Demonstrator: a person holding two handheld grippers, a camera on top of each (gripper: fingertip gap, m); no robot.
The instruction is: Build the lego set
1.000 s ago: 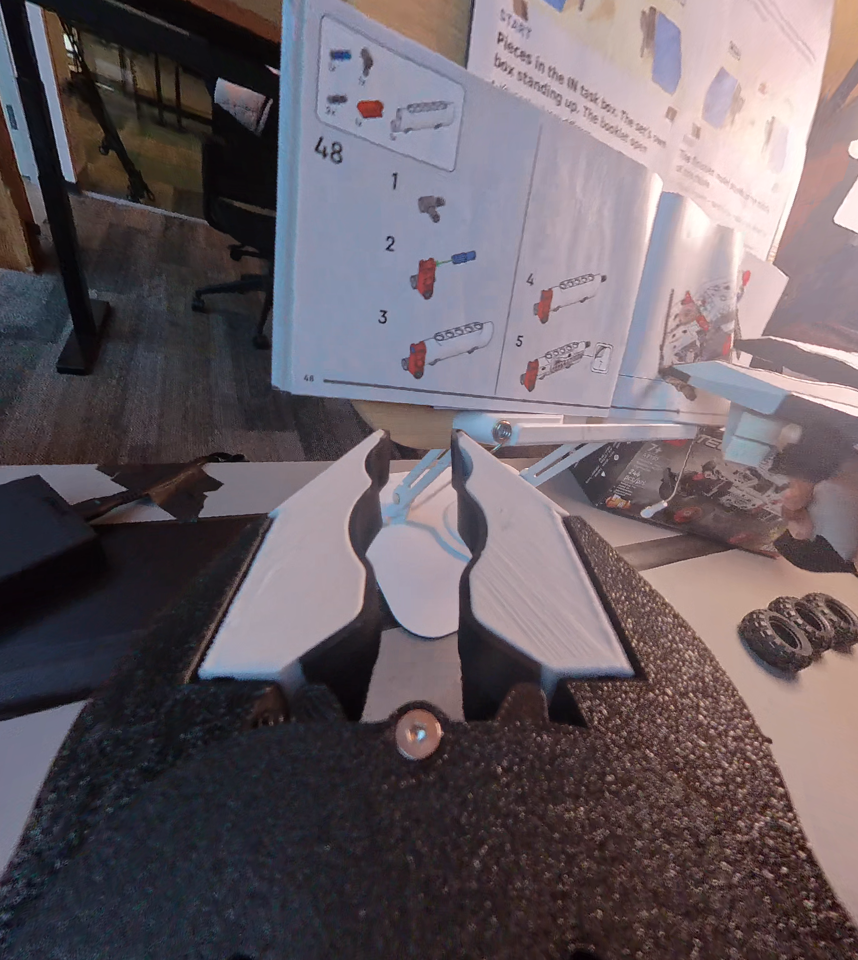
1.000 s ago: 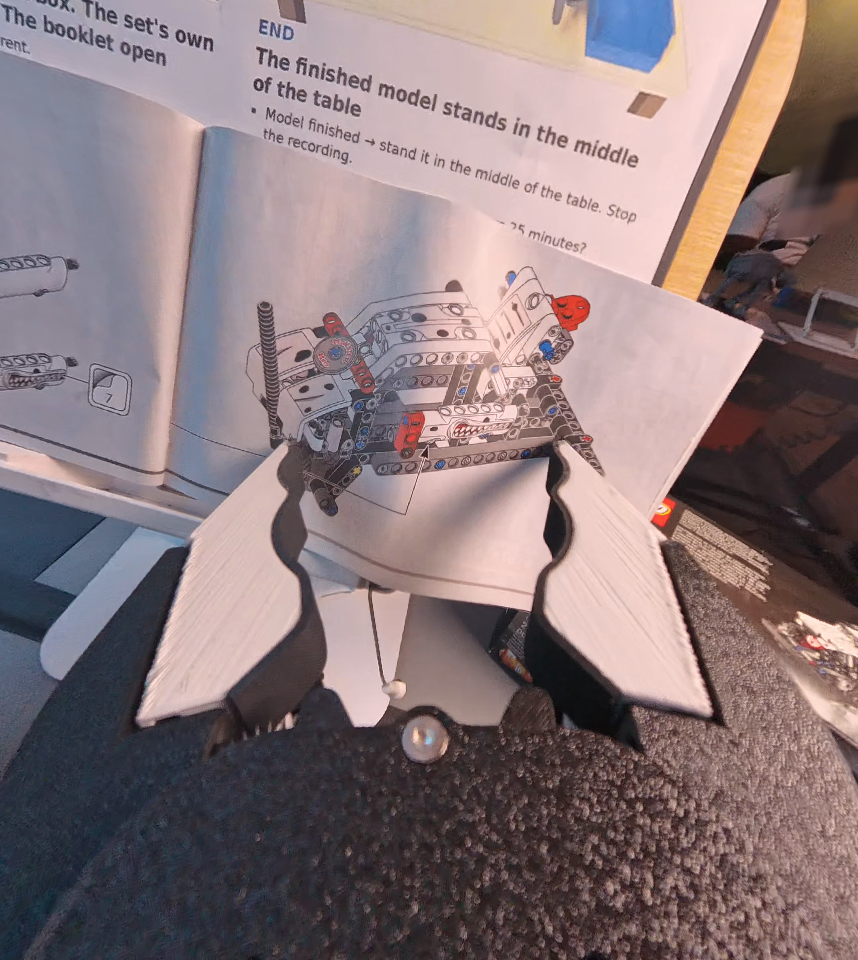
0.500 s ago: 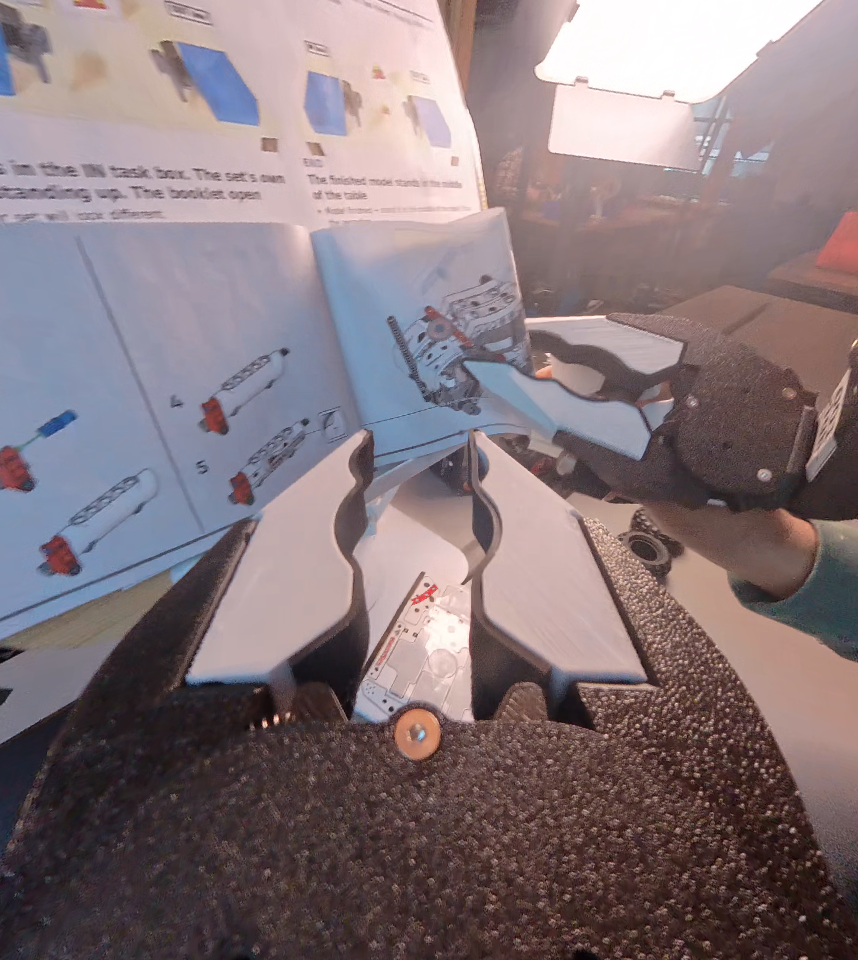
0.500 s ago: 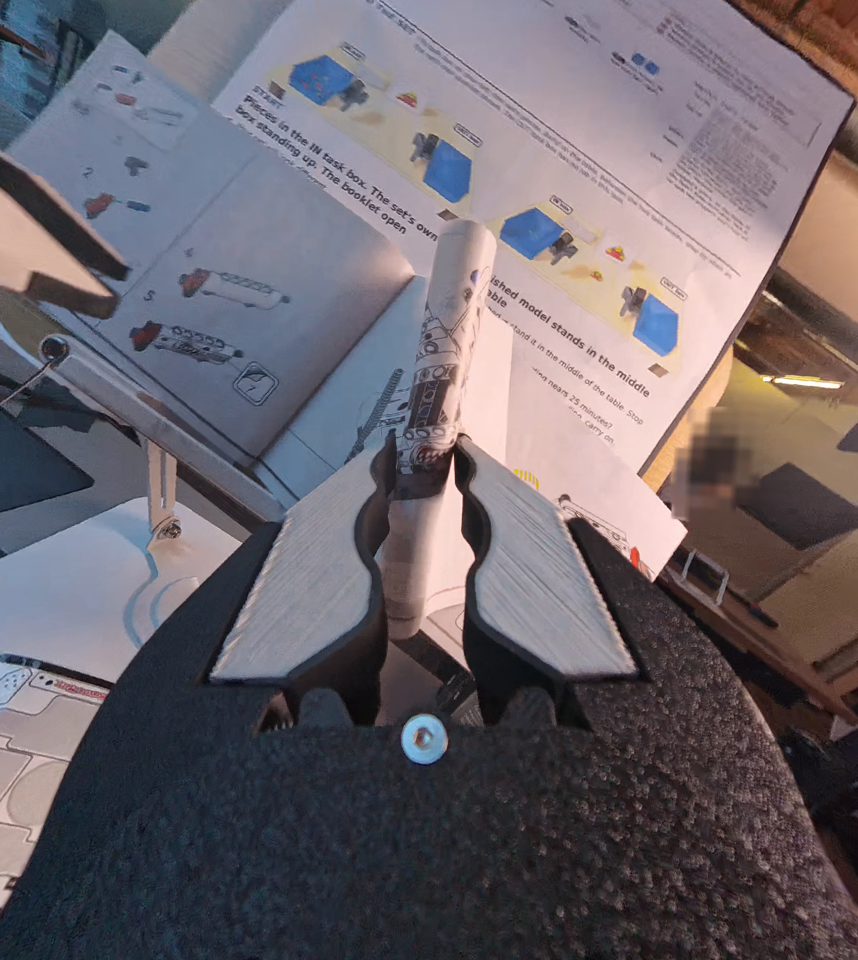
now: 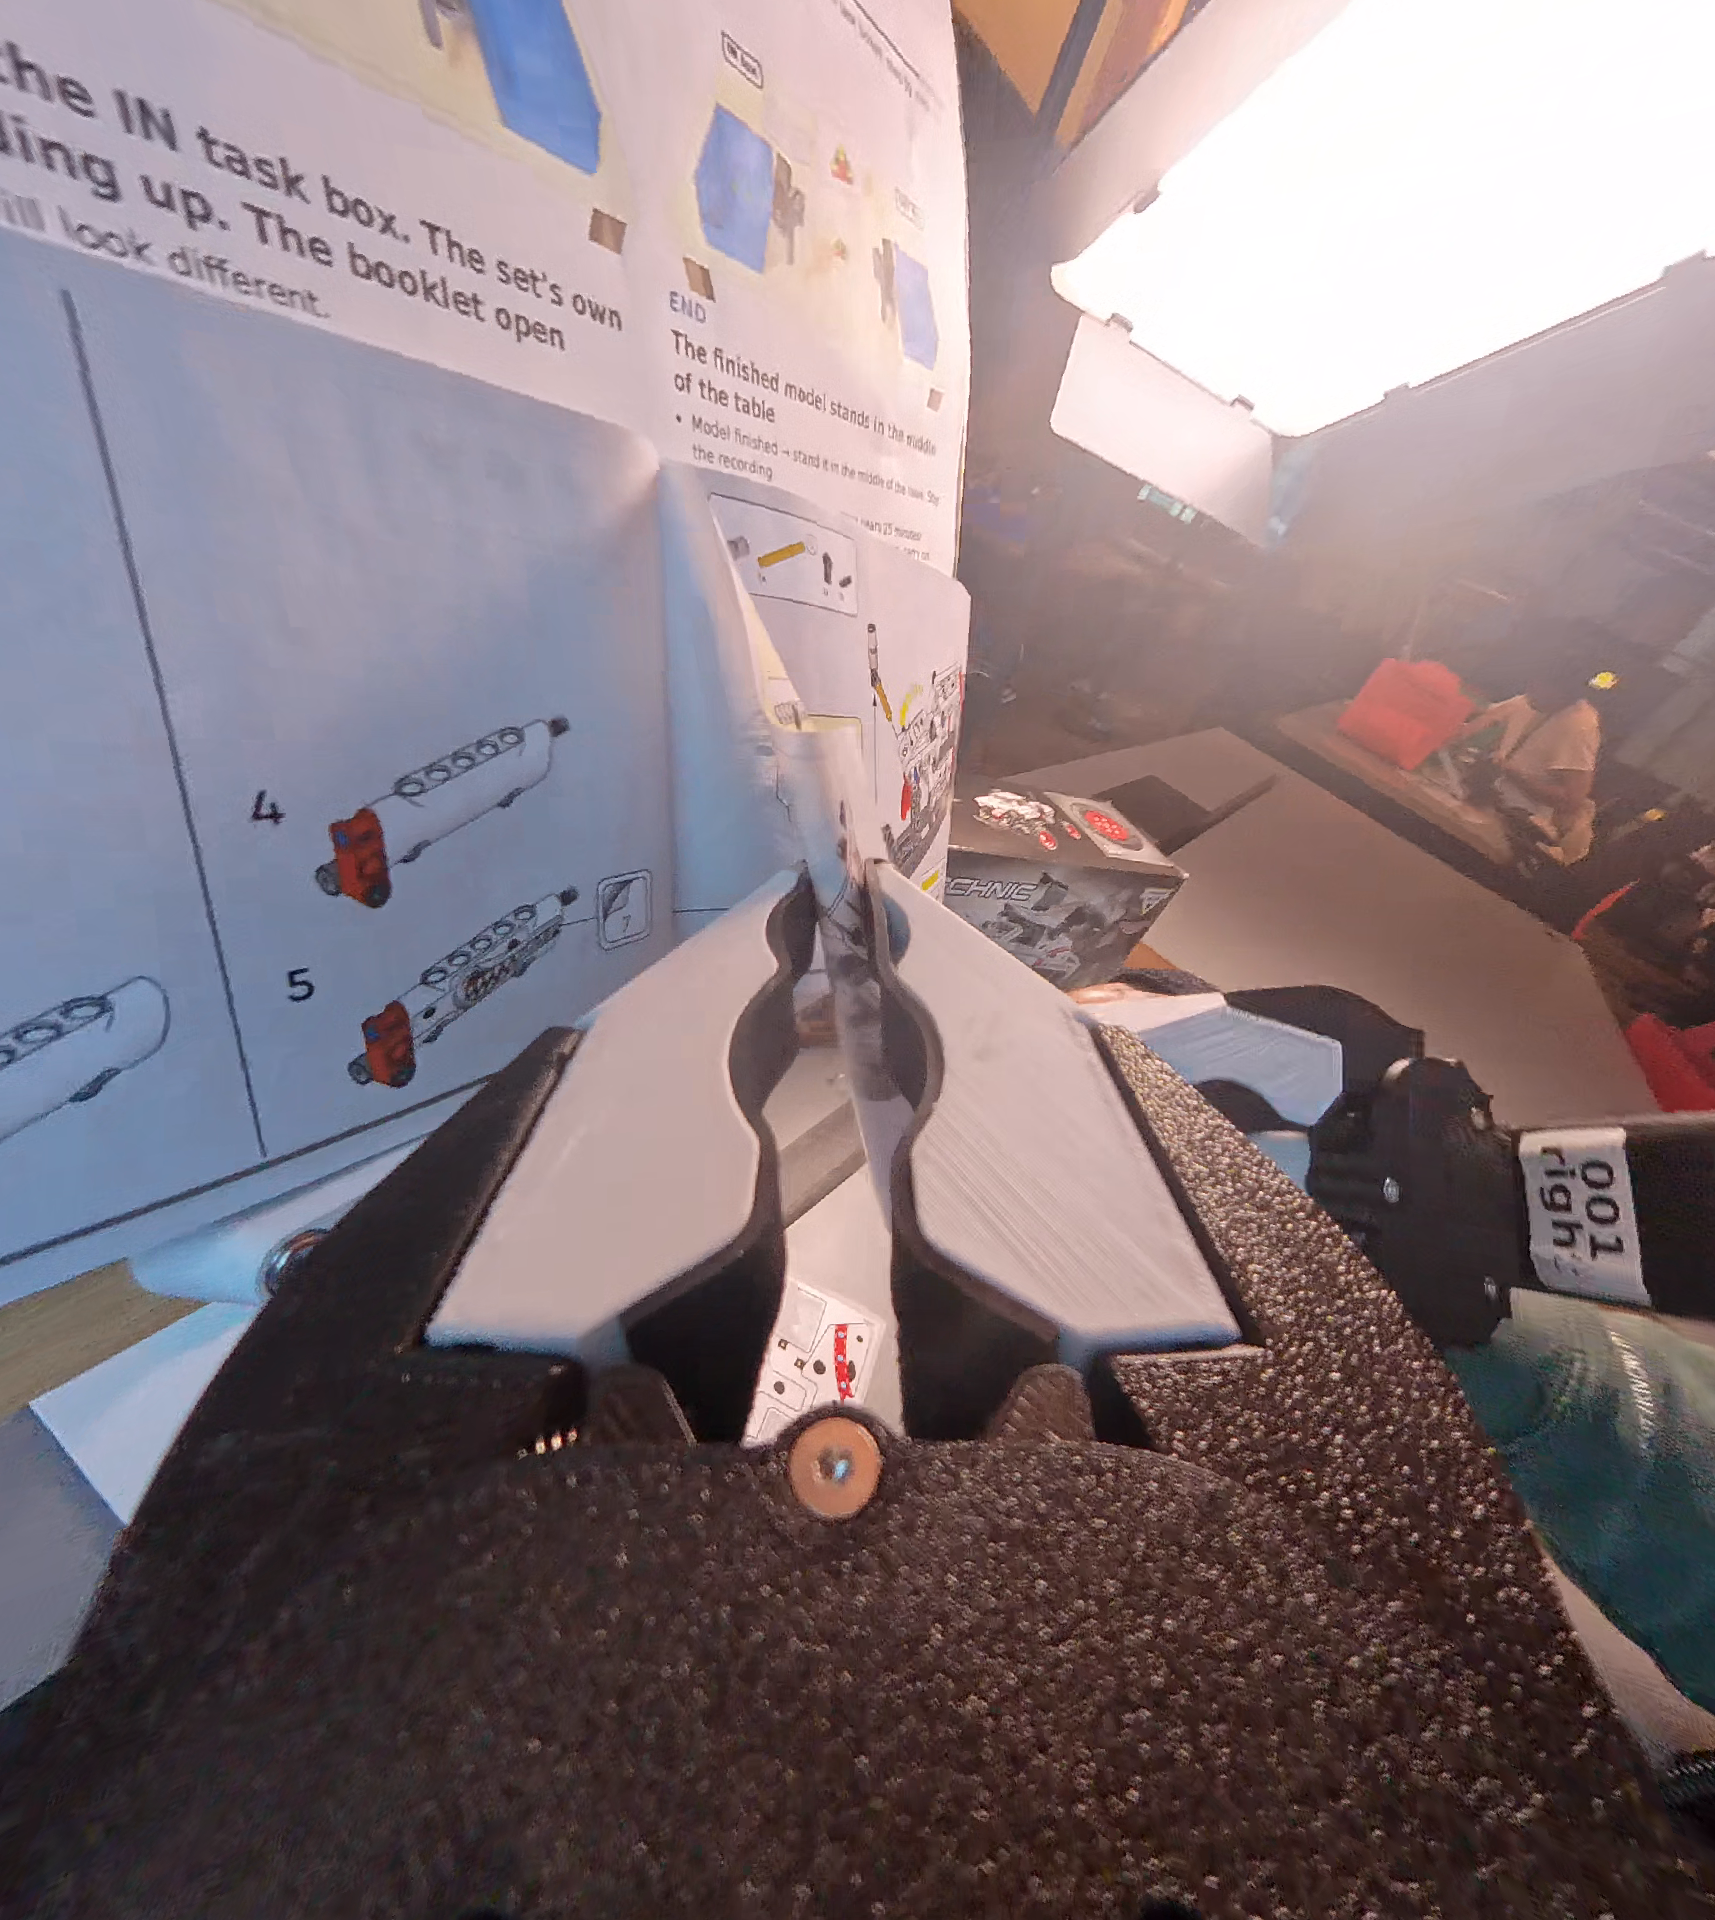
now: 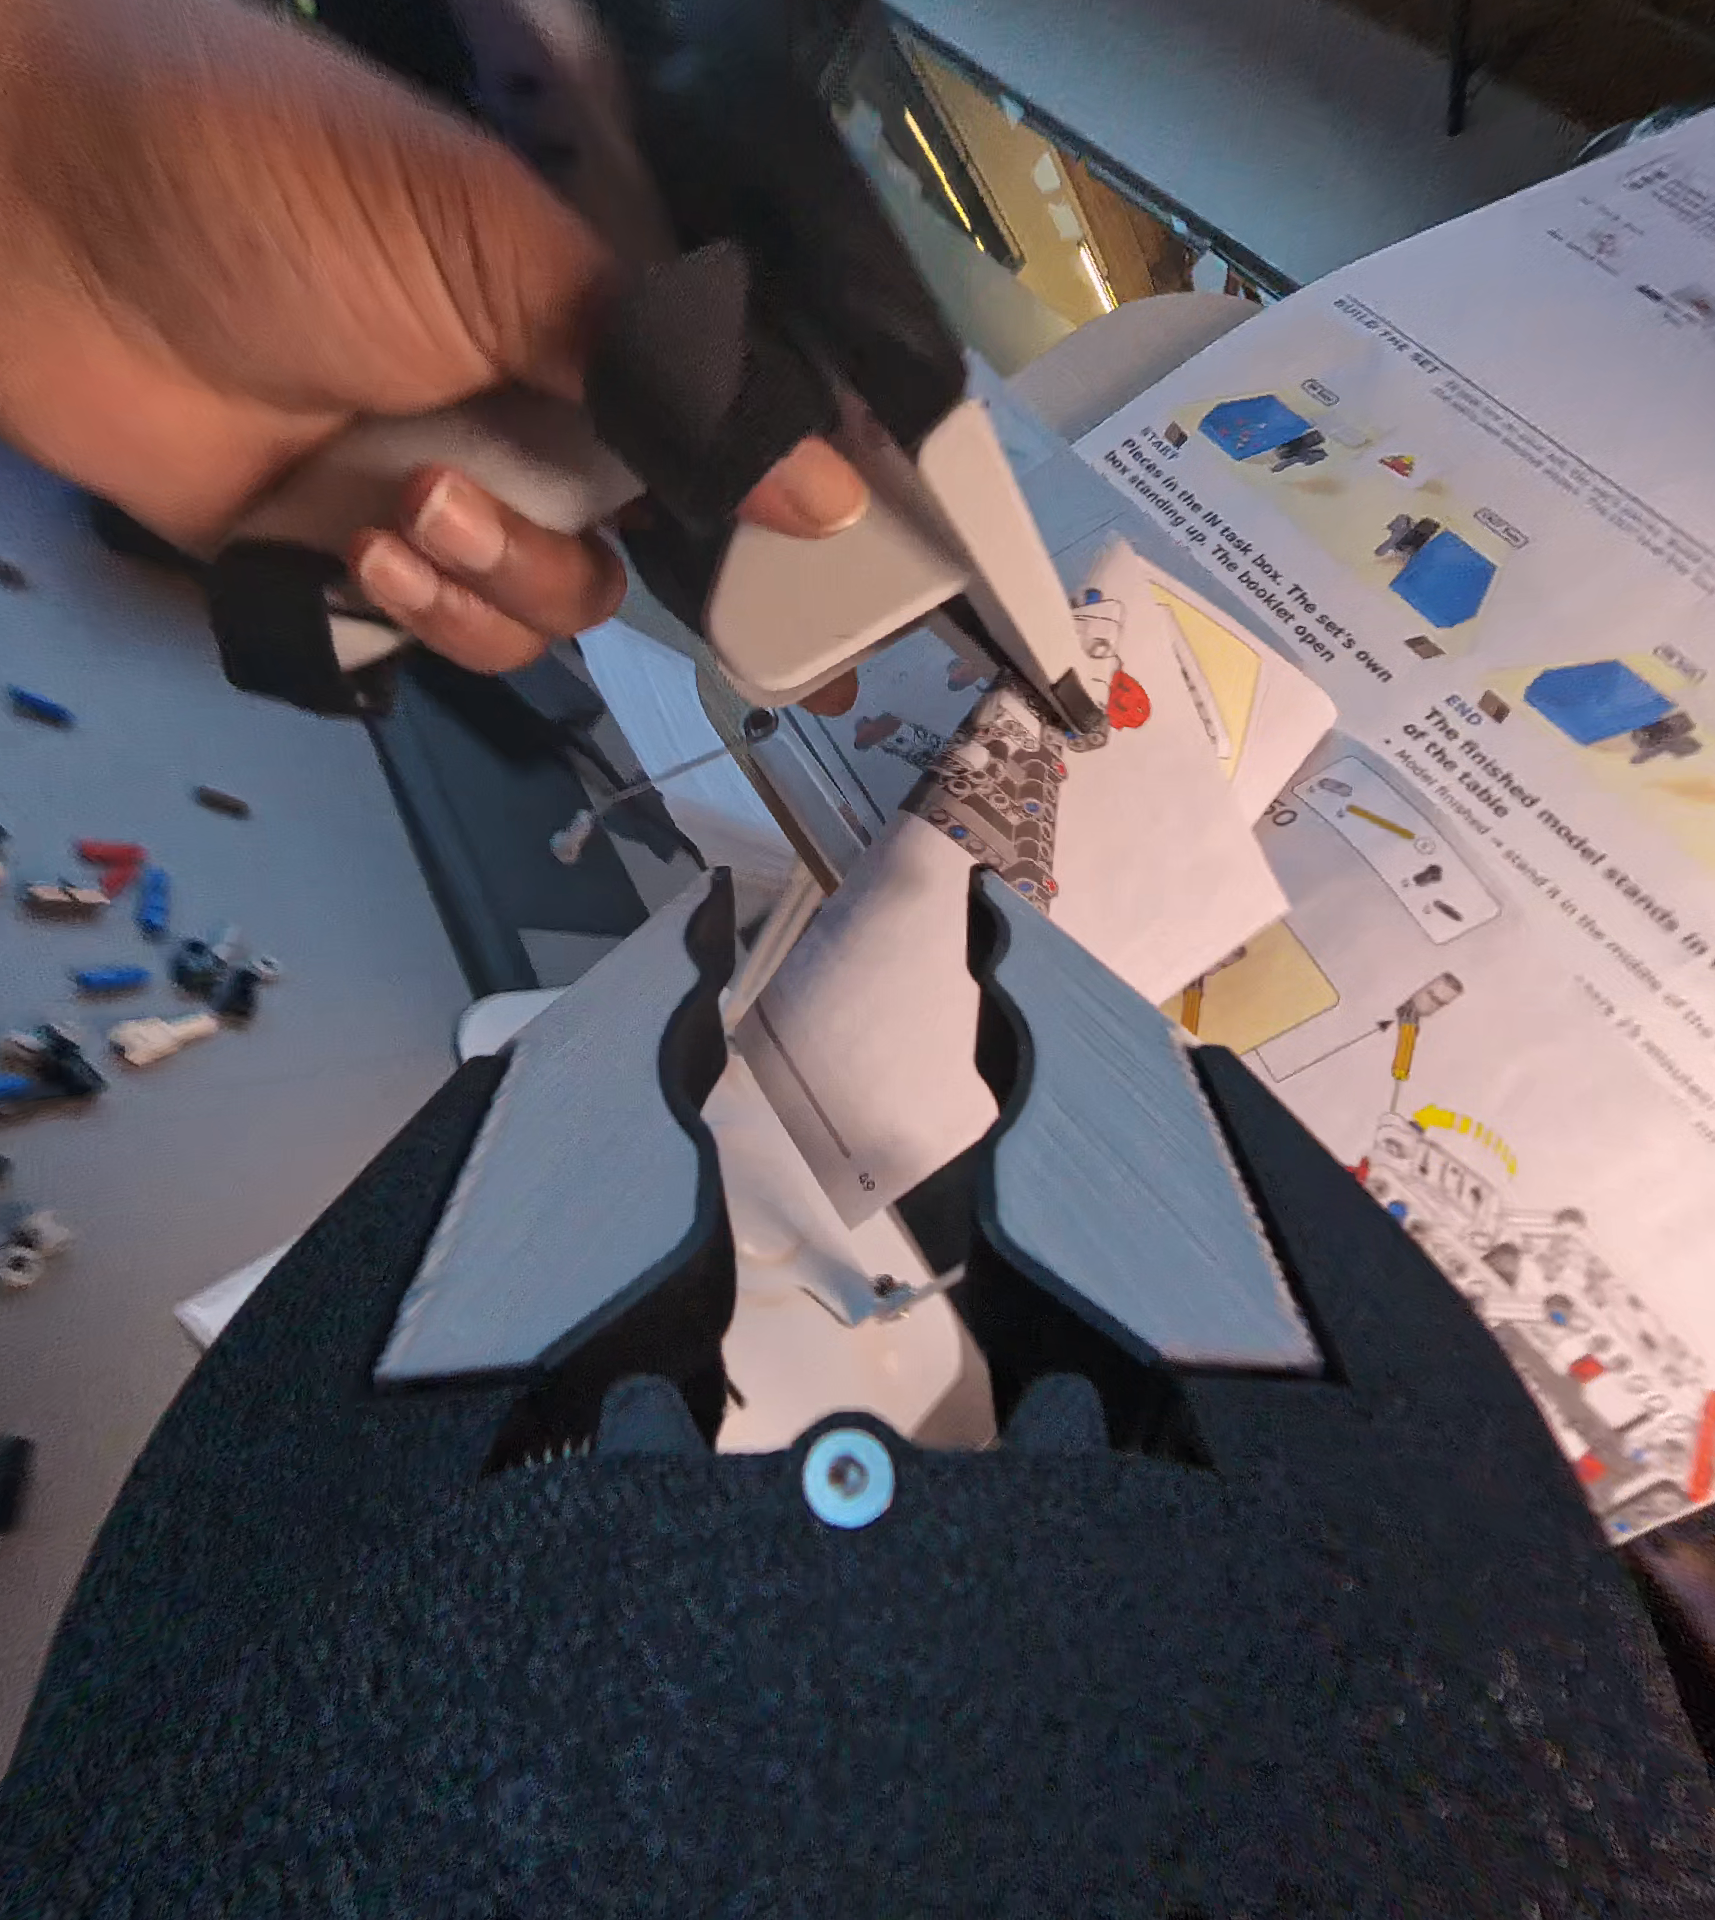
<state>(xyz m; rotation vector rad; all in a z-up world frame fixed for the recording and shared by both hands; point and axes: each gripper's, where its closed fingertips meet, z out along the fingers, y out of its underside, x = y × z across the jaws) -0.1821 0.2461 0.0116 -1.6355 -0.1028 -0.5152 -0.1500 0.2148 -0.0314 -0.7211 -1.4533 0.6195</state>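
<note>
Page-turning is all I have in hand: my left gripper point(image 5: 840, 883) is pinched on a loose page point(image 5: 837, 831) of the instruction booklet point(image 5: 313, 675), while my right gripper point(image 6: 848, 904) gapes wide, empty, just below that page. Beside the booklet, loose lego pieces point(image 6: 53, 935) lie scattered on the pale table point(image 6: 209, 1195), so I judge much building remains. Right of the booklet stands the set's box point(image 5: 1061, 904); beyond it, a dim workshop.
</note>
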